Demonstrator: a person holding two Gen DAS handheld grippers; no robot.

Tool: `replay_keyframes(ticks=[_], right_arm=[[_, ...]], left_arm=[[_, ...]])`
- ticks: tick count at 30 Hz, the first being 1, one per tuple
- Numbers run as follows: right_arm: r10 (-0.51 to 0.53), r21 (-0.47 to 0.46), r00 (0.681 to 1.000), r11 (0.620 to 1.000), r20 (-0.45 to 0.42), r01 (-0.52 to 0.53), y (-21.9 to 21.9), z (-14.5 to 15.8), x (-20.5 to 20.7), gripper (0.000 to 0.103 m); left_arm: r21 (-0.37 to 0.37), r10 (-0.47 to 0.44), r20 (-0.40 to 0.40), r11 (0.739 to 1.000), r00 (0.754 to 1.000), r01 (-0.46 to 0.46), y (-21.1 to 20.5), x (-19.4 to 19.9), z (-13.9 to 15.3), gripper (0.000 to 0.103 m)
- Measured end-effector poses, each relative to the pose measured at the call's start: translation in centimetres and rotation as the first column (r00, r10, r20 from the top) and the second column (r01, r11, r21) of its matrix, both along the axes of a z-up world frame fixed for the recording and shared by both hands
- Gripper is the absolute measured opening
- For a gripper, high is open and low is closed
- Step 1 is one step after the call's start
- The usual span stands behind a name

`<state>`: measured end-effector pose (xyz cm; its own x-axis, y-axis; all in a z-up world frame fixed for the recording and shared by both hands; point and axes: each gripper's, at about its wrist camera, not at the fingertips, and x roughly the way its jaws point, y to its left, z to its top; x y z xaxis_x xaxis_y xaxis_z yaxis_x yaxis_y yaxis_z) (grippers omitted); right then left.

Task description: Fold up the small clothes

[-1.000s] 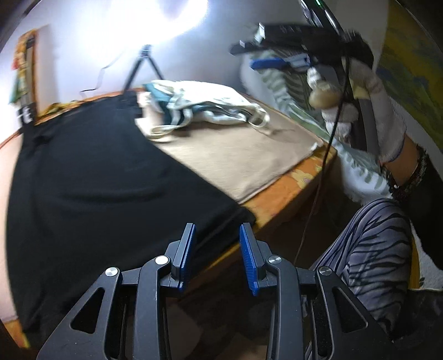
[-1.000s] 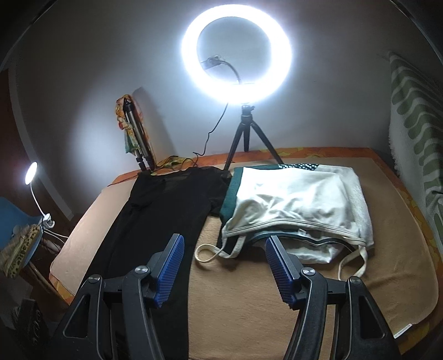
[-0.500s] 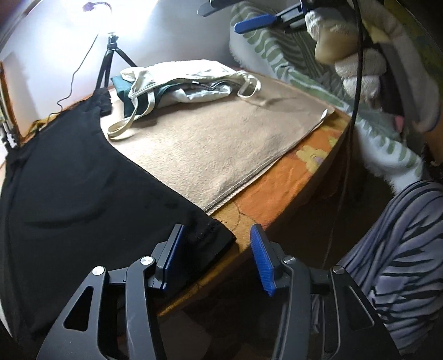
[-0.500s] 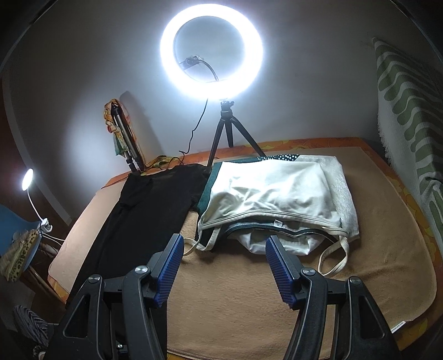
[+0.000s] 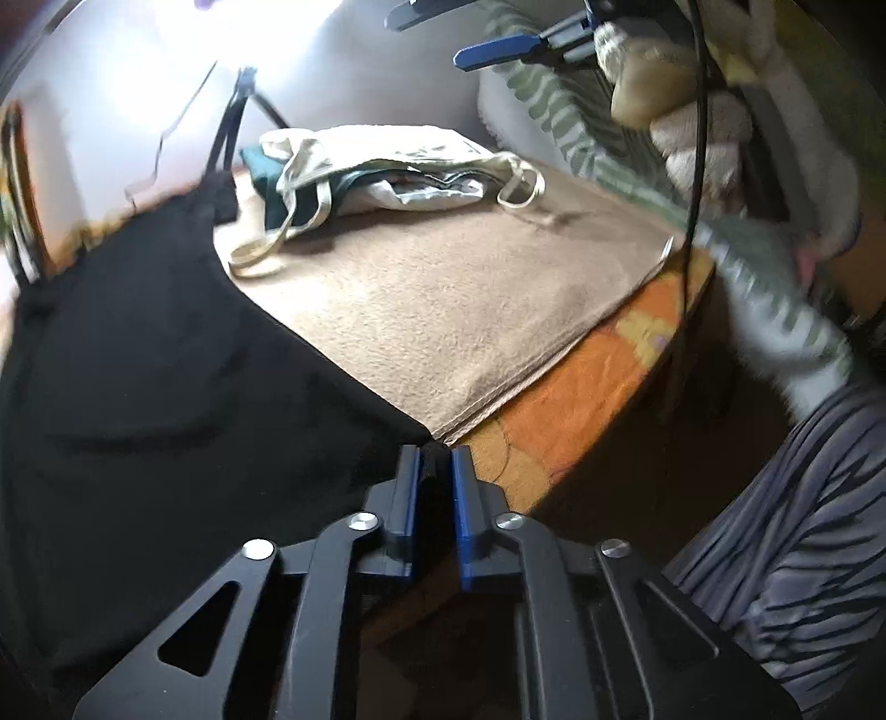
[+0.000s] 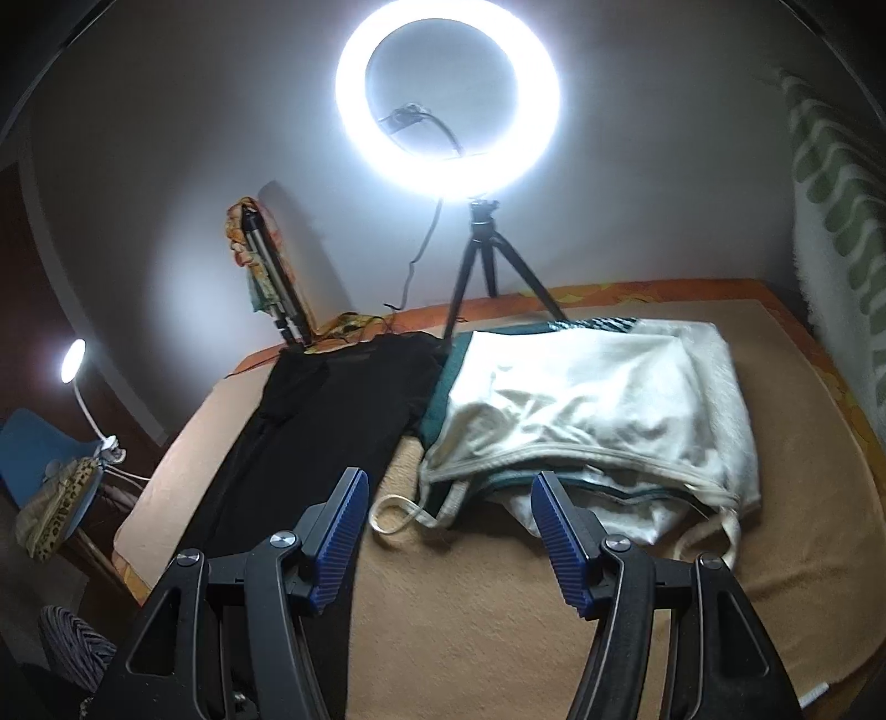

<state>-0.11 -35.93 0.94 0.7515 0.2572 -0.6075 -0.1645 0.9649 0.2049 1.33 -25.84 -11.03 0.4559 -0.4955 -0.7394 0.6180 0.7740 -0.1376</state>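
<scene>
A black garment (image 5: 155, 376) lies spread flat along the left side of the tan blanket (image 5: 443, 310). My left gripper (image 5: 431, 471) is shut on its near right corner at the bed's front edge. In the right wrist view the black garment (image 6: 326, 410) lies left of a pile of white and teal clothes (image 6: 598, 410) with loose straps. My right gripper (image 6: 448, 531) is open and empty, held above the blanket in front of the pile. It also shows in the left wrist view (image 5: 498, 52), high up at the top right.
A ring light on a tripod (image 6: 448, 99) stands at the back of the bed. A green-patterned towel (image 6: 836, 221) hangs at the right. The orange sheet (image 5: 598, 387) marks the bed's front edge. A small lamp (image 6: 72, 360) and a chair stand at the left.
My left gripper has closed on the black garment's near corner; half a second ago its jaws were open around it. The right gripper has shifted slightly toward the clothes pile, still open.
</scene>
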Motion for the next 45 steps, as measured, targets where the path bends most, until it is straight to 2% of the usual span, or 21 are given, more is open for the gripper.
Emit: replay_keyframes(ticks=[3, 6, 12, 17, 23, 27, 31, 38, 45], right_arm=[[0.041, 0.052, 0.999, 0.998, -0.004, -0.041, 0.7, 0.0, 1.9, 0.064], [0.077, 0.083, 0.997, 0.994, -0.026, -0.075, 1.7, -0.4, 4.4, 0.064], [0.13, 0.159, 0.986, 0.981, -0.106, -0.112, 4.0, -2.0, 10.6, 0.064], [0.138, 0.158, 0.974, 0.981, -0.181, -0.11, 6.9, -4.1, 15.6, 0.064], [0.074, 0.099, 0.961, 0.994, -0.266, -0.049, 9.1, -6.6, 21.2, 0.062], [0.023, 0.107, 0.954, 0.994, -0.3, 0.01, 8.9, -7.8, 24.5, 0.062], [-0.052, 0.038, 0.941, 0.997, -0.336, 0.069, 8.9, -9.2, 27.0, 0.061], [-0.119, -0.056, 0.924, 0.993, -0.363, 0.106, 9.5, -10.6, 29.7, 0.06], [-0.13, -0.144, 0.899, 0.987, -0.418, 0.076, 10.6, -12.2, 31.0, 0.059]], left_arm=[[-0.089, 0.031, -0.08, 0.995, 0.996, -0.038, 1.1, 1.1, 0.0, 0.004], [-0.156, 0.063, -0.116, 0.984, 0.991, -0.081, 2.2, 1.4, 0.4, 0.004], [-0.255, 0.117, -0.106, 0.957, 0.988, -0.14, 4.5, 1.2, 2.2, 0.003], [-0.29, 0.148, -0.1, 0.942, 0.984, -0.171, 5.9, 1.7, 2.7, 0.003], [-0.318, 0.15, -0.127, 0.93, 0.98, -0.184, 7.0, 2.0, 2.2, 0.003], [-0.325, 0.146, -0.135, 0.928, 0.98, -0.183, 7.2, 1.9, 1.9, 0.003], [-0.338, 0.141, -0.14, 0.924, 0.98, -0.181, 7.5, 1.9, 1.9, 0.003], [-0.361, 0.152, -0.163, 0.91, 0.975, -0.202, 8.3, 2.2, 1.6, 0.003], [-0.372, 0.16, -0.166, 0.904, 0.973, -0.212, 8.8, 2.2, 1.5, 0.003]])
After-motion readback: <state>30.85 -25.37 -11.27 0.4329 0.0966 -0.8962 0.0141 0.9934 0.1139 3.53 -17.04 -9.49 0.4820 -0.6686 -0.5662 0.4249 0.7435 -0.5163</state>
